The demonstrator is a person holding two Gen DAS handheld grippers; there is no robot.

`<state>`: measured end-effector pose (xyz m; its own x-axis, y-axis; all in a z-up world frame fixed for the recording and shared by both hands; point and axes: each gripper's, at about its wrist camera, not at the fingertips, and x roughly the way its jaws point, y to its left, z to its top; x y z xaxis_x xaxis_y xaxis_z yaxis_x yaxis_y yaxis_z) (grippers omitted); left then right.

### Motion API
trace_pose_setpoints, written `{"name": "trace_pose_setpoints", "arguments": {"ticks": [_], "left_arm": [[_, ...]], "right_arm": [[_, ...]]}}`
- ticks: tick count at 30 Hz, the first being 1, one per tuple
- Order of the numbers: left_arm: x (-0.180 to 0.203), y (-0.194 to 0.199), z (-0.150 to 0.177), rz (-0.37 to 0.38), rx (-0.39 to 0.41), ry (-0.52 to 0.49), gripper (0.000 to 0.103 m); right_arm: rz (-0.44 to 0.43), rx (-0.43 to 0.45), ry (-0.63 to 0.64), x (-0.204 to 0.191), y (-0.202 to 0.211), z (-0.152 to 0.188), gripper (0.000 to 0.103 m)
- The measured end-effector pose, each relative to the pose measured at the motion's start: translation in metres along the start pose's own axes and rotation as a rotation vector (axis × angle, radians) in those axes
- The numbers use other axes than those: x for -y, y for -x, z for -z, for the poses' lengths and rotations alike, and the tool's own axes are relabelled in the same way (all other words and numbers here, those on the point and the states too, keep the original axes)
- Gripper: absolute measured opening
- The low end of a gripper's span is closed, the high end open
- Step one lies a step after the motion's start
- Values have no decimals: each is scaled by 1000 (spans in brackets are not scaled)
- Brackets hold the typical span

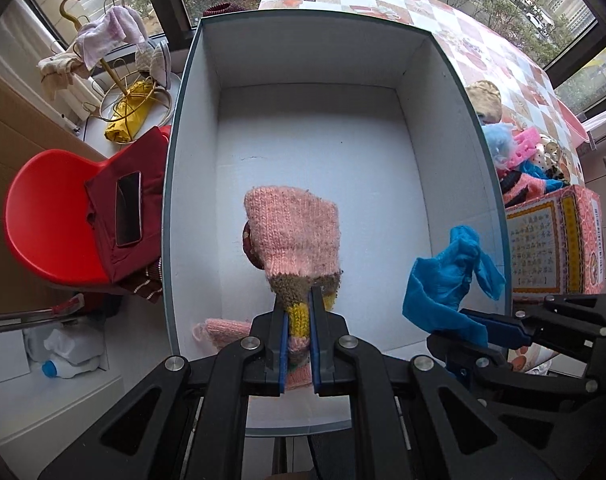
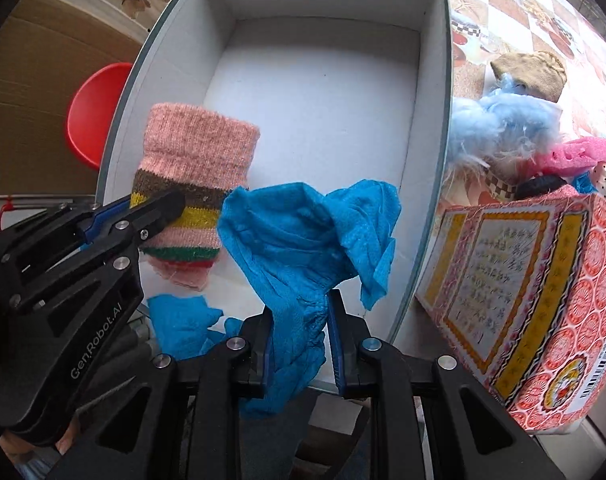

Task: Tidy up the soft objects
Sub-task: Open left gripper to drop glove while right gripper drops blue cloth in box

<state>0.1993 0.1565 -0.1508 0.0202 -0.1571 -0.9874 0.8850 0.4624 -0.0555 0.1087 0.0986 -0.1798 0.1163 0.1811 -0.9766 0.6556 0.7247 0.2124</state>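
My left gripper (image 1: pixel 298 304) is shut on a pink knitted sock (image 1: pixel 293 228) with brown, yellow and green stripes. It holds the sock over the near end of a large white box (image 1: pixel 315 128). The sock also shows in the right wrist view (image 2: pixel 195 168), with the left gripper (image 2: pixel 155 208) clamped on its stripes. My right gripper (image 2: pixel 299 304) is shut on a crumpled blue cloth (image 2: pixel 303 224) above the box's near right corner. The cloth and right gripper also show in the left wrist view (image 1: pixel 447 280).
To the right of the box lie a pile of soft things (image 2: pixel 515 128), a brown sock (image 2: pixel 531 72) and a pink patterned carton (image 2: pixel 535 300) on a checked tablecloth (image 1: pixel 483 40). A red chair (image 1: pixel 51 216) with a phone (image 1: pixel 127 208) stands left.
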Motion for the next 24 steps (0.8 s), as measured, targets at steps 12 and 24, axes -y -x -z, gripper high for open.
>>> {"name": "trace_pose_setpoints", "arguments": {"ticks": [12, 24], "left_arm": [[-3, 10, 10, -25, 29, 32, 83], [-19, 52, 5, 64, 126, 129, 103]], "right_arm": [[6, 18, 19, 1, 14, 9, 23], [-20, 154, 59, 4, 60, 29, 103]]}}
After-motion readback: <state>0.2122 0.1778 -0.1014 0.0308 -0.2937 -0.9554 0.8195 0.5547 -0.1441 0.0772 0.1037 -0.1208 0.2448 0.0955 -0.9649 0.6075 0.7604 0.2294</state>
